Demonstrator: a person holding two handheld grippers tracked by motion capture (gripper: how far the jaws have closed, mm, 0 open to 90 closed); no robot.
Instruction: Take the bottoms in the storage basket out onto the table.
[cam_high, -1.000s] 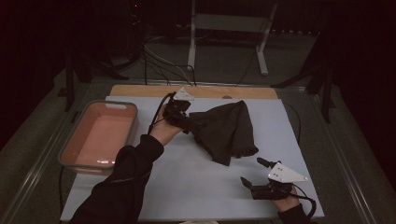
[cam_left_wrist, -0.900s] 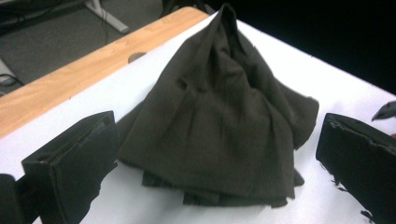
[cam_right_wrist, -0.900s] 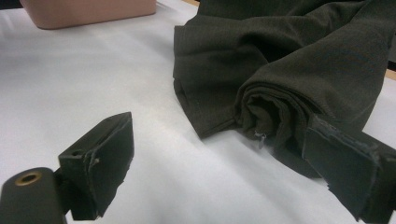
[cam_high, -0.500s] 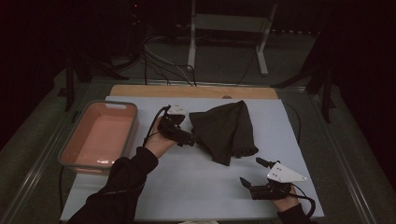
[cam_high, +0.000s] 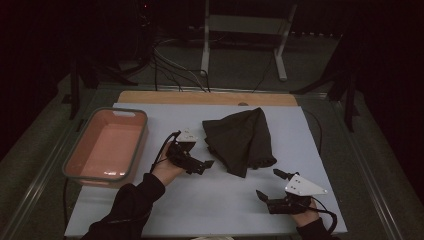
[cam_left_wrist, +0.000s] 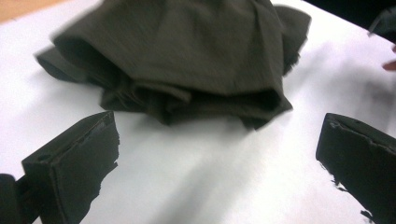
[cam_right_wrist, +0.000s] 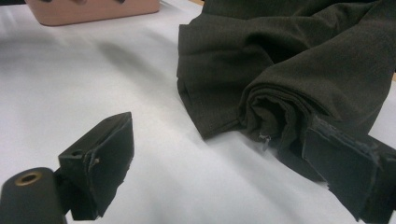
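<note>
White worktop (cam_high: 210, 200): dark garment (cam_high: 240, 140), bunched, right of centre, released. Left gripper (cam_high: 200, 163), fingers wide and empty, has drawn back from its edge; right gripper (cam_high: 267, 185), fingers wide, waits near the lower fold, so a fresh grasp seems due.

Black sleeves, black cabled grippers with square foam-faced fingers (cam_left_wrist: 74, 168), the right gripper (cam_high: 274, 186) plated grey.

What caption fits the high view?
Two open grippers, left and right, flank a dark cloth beside a pink tub.
</note>
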